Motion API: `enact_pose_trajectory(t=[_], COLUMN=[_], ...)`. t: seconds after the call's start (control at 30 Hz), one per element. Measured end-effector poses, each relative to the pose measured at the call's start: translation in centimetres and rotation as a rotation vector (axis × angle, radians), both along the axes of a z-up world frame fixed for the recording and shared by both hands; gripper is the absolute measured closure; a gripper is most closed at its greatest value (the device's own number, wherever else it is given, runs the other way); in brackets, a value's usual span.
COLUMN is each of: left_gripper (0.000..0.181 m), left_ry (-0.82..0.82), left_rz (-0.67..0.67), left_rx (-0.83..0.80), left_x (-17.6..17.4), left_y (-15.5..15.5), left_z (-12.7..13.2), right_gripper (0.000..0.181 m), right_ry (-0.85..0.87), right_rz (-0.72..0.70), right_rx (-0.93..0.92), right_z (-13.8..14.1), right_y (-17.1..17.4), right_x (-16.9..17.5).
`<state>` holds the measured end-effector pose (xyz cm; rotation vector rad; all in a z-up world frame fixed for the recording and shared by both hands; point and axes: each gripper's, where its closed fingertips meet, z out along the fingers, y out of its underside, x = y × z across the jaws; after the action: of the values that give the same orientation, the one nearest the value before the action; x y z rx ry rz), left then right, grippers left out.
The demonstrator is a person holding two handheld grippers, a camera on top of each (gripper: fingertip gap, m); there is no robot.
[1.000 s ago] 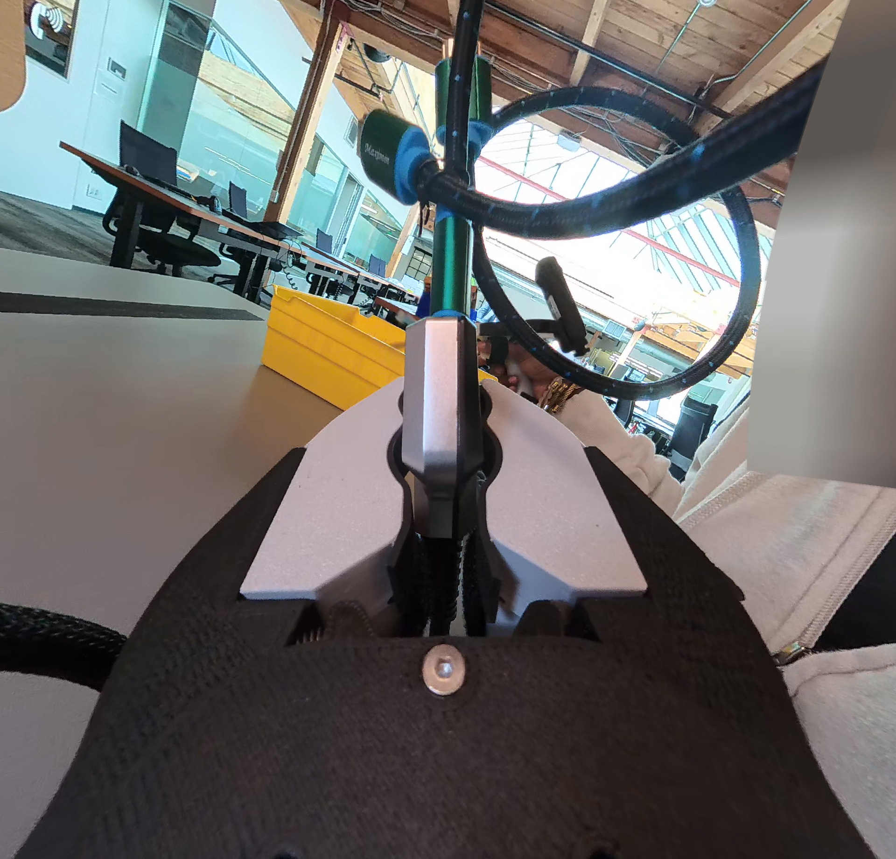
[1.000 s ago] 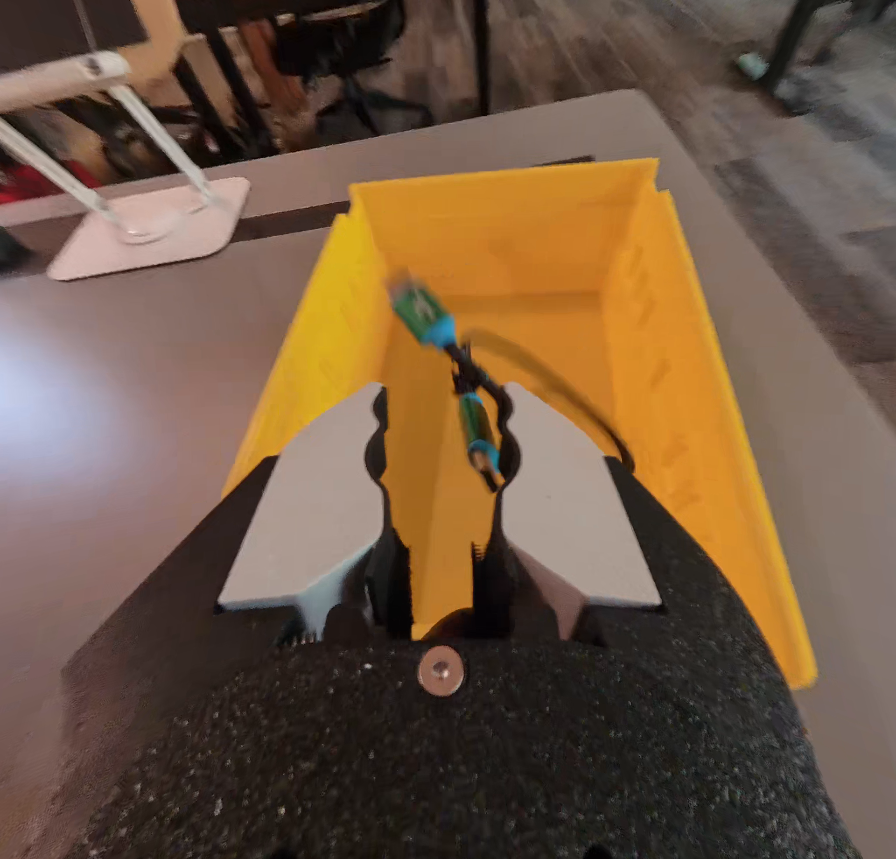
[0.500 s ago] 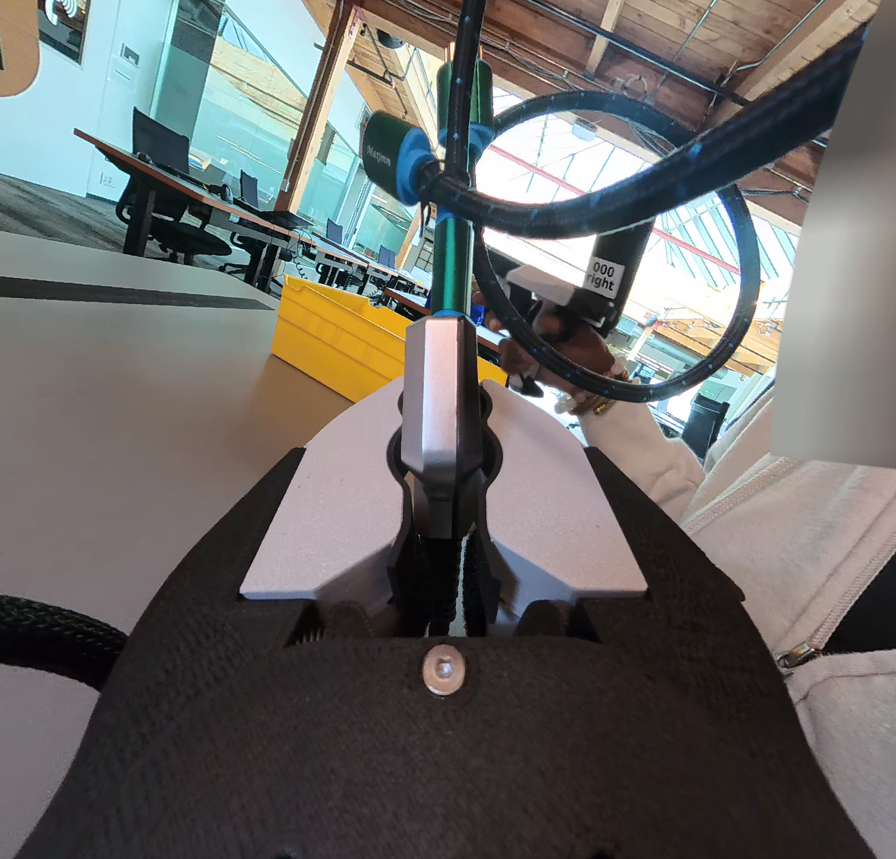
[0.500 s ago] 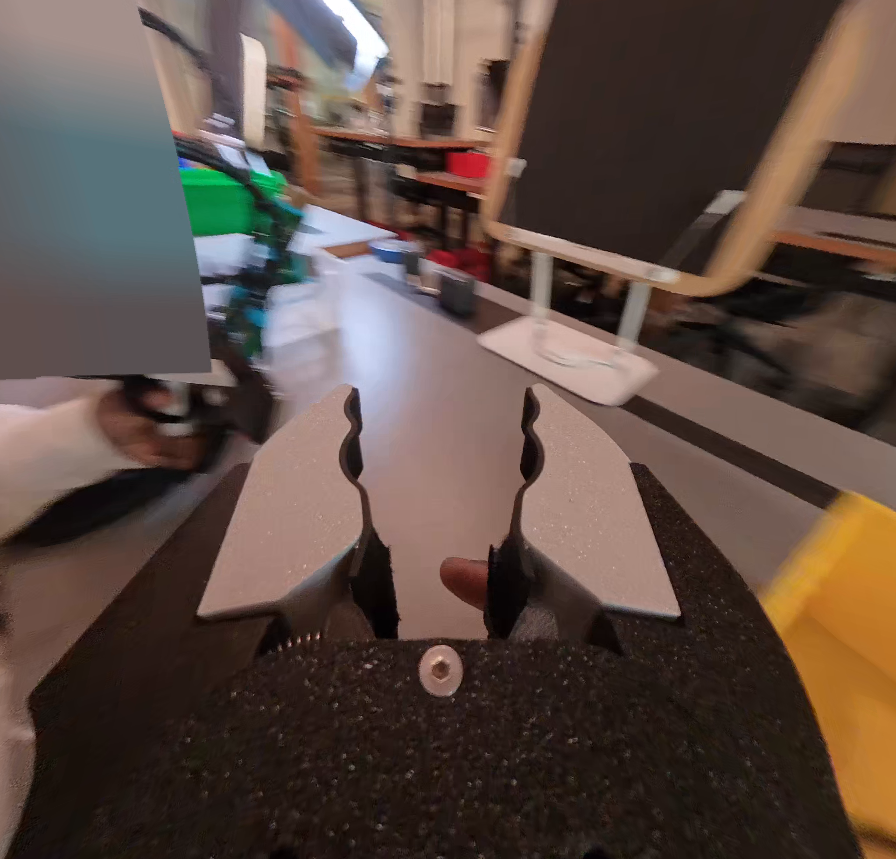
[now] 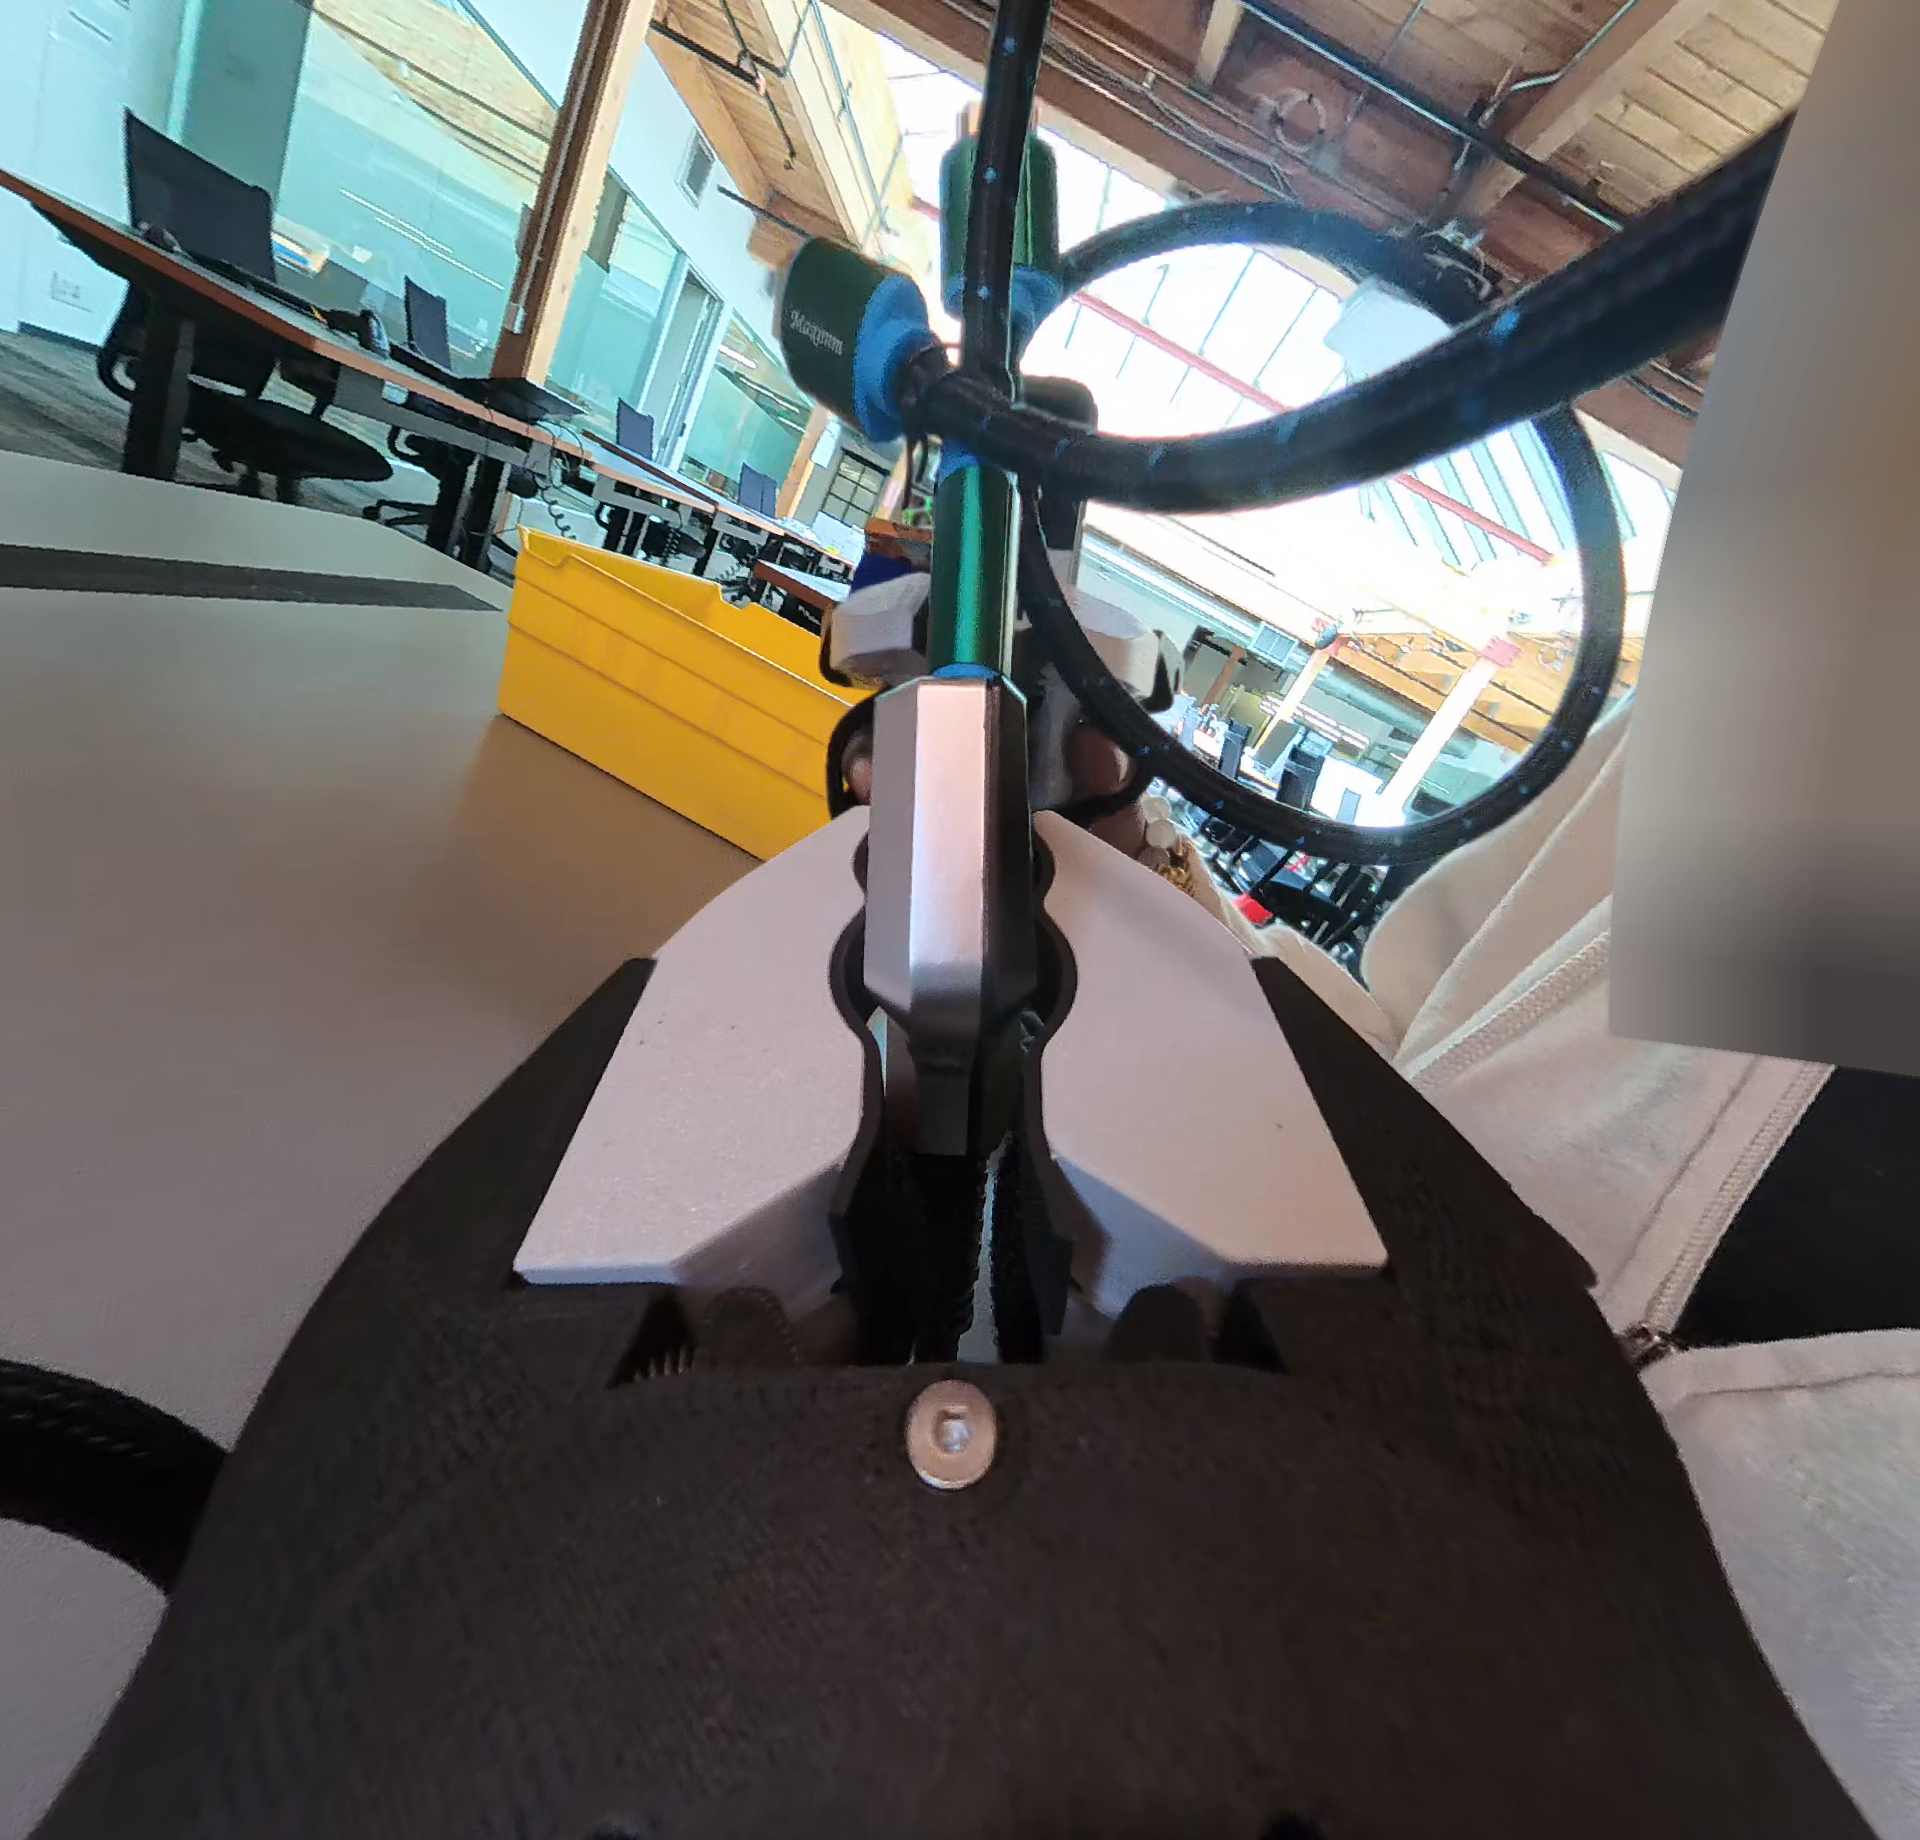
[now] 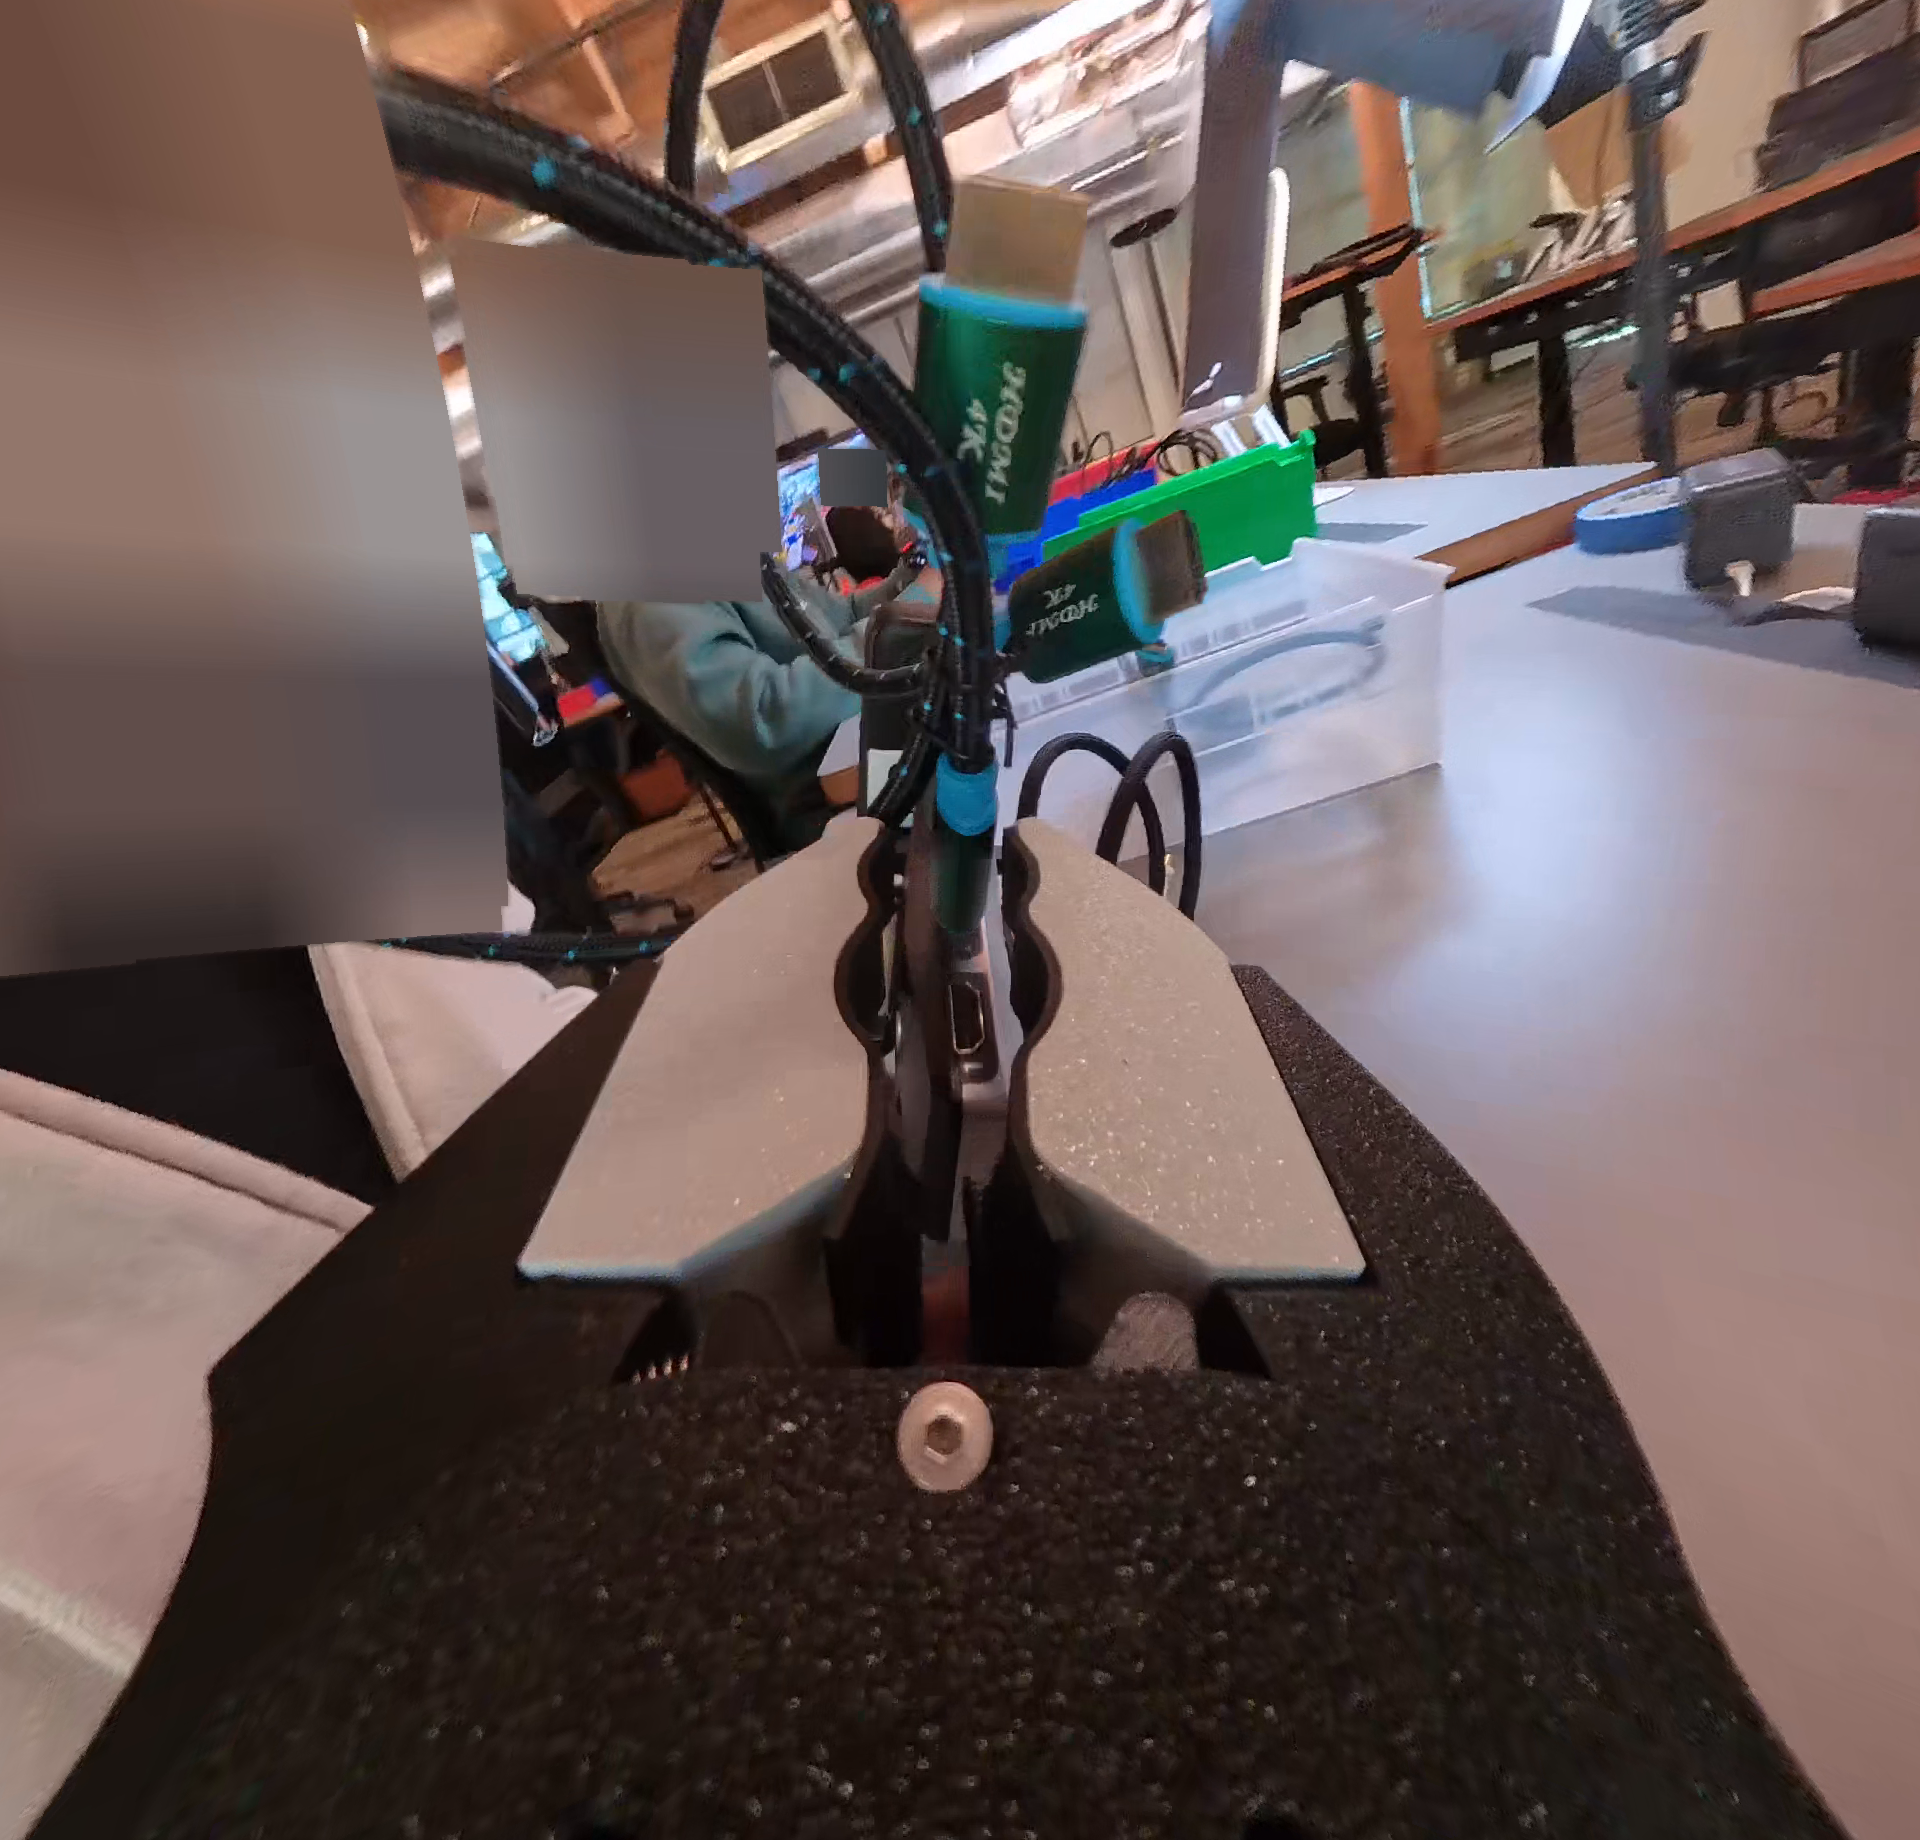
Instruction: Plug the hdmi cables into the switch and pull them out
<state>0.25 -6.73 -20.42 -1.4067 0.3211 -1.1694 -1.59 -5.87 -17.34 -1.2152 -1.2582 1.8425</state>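
Note:
My left gripper (image 5: pixel 951 855) is shut on a silver HDMI switch (image 5: pixel 940 917) and holds it upright above the table. A green HDMI plug (image 5: pixel 971 585) is seated in the switch's top end. Black braided cable (image 5: pixel 1558 502) loops above it, and a loose green plug (image 5: pixel 831 336) hangs there. In the right wrist view, my right gripper (image 6: pixel 951 855) has its fingers drawn in on the seated green plug (image 6: pixel 961 886), just above the switch (image 6: pixel 971 1032), whose empty port faces me. Two loose green plugs (image 6: pixel 992 408) (image 6: pixel 1091 606) stick up behind.
A yellow bin (image 5: pixel 665 658) stands on the grey table (image 5: pixel 260 855) beyond the switch. A clear plastic box (image 6: pixel 1320 668), a green bin (image 6: pixel 1195 502), a blue tape roll (image 6: pixel 1626 523) and a black adapter (image 6: pixel 1735 533) lie farther off. A cream sleeve (image 5: pixel 1558 1115) is close on the right.
My right gripper left a cable in the yellow bin, swung over open, and has now narrowed around the plug in the switch. My left gripper kept hold of the switch, almost still.

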Motion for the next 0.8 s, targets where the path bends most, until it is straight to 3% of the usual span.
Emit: enact_pose_trajectory(t=[0.47, 0.67, 0.77, 0.8], left_gripper=[0.159, 0.158, 0.159, 0.159], left_ry=[-0.033, 0.039, 0.059, 0.143], left_rz=[-0.089, -0.048, -0.063, -0.102], left_rx=[-0.019, -0.064, -0.077, -0.13], left_x=[0.8, 1.0, 1.2, 1.9], left_y=[-0.6, 0.1, 0.0, -0.4], left_z=[0.0, -1.2, -1.6, -3.2], right_gripper=[0.17, 0.17, 0.17, 0.17], right_ry=[0.072, 0.045, 0.131, 0.261], right_rz=[0.085, 0.013, -0.027, -0.083], right_rx=[-0.014, -0.043, -0.176, -0.284], right_z=[0.0, -1.0, -0.7, 0.9], right_y=[-0.8, 0.2, 0.5, 1.9], right_x=[-0.1, -0.3, -0.3, 0.5])
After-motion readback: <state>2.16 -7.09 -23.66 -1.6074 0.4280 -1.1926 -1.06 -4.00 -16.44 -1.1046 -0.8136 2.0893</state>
